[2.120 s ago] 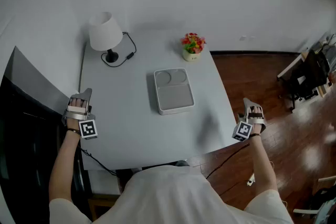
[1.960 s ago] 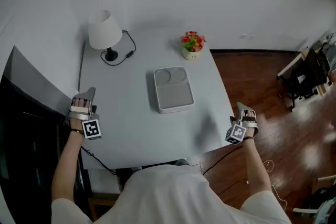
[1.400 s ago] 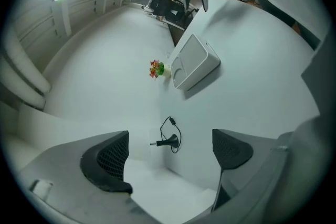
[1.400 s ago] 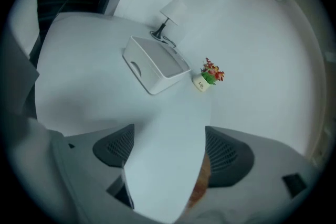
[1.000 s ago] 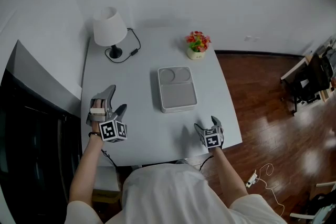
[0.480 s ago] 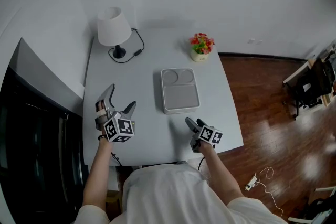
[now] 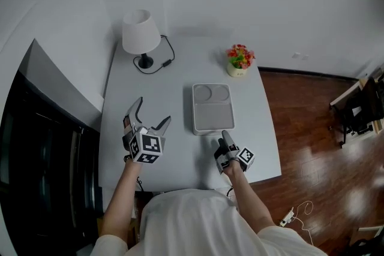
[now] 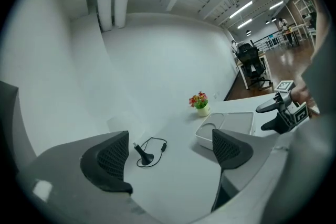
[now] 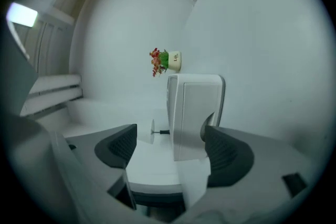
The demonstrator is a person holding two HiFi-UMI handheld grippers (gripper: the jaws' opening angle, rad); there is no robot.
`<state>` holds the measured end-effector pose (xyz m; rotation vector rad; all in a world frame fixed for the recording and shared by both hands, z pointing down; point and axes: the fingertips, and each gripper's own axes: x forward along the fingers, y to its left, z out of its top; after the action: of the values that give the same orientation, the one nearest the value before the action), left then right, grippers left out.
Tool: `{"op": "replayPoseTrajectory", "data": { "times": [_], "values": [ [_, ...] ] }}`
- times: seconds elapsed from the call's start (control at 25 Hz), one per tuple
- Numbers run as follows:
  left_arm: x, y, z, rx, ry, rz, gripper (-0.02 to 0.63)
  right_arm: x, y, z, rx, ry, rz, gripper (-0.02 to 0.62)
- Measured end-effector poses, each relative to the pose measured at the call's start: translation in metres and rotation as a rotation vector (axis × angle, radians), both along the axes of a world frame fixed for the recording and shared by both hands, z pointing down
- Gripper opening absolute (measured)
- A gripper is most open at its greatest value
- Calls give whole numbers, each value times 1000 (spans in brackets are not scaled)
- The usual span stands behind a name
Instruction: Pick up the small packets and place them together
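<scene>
1. The right gripper (image 9: 169,148) has its fingers apart and closing. The pads press on nothing, and the near end of the white tray (image 7: 196,110) shows through the gap, farther off.
2. The left gripper (image 8: 169,152) is released, its jaws spread wide. Only bare table (image 7: 162,87) shows between them.
3. The right gripper hovers over the table's near edge, toward the near right corner, with its tips just beside the tray's near end. The left gripper hovers by the near edge on the left side, apart from the tray.
4. The tray lies mid-table. It has two round recesses at its far end and one large rectangular compartment nearer the person, and all three show plain pale floors.
5. Where the small packets lie cannot be told from any view.
6. At the far right corner a small pot (image 7: 239,71) holds red and orange flowers (image 7: 240,56) with green leaves.
7. At the far left corner stands a lamp (image 7: 141,33) with a white shade and a black base. Its black cable (image 7: 166,52) is looped beside it.
</scene>
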<state>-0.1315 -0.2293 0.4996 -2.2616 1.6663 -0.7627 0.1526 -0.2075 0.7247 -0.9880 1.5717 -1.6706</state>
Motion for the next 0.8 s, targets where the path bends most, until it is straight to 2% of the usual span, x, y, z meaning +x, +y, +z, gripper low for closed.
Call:
{"op": "replayPoseTrajectory", "data": {
  "times": [0.12, 0.24, 0.36, 0.8],
  "values": [
    [3, 2, -7, 3, 118, -1, 488, -1, -8, 5, -14, -102, 49, 403],
    [1, 5, -17, 16, 282, -18, 488, -6, -14, 12, -27, -133, 64, 403],
    [-3, 9, -23, 28, 382, -28, 486, -11, -20, 15, -27, -184, 88, 403],
    [1, 28, -23, 17, 477, -45, 479, -23, -41, 25, -12, -269, 192, 412]
  ]
}}
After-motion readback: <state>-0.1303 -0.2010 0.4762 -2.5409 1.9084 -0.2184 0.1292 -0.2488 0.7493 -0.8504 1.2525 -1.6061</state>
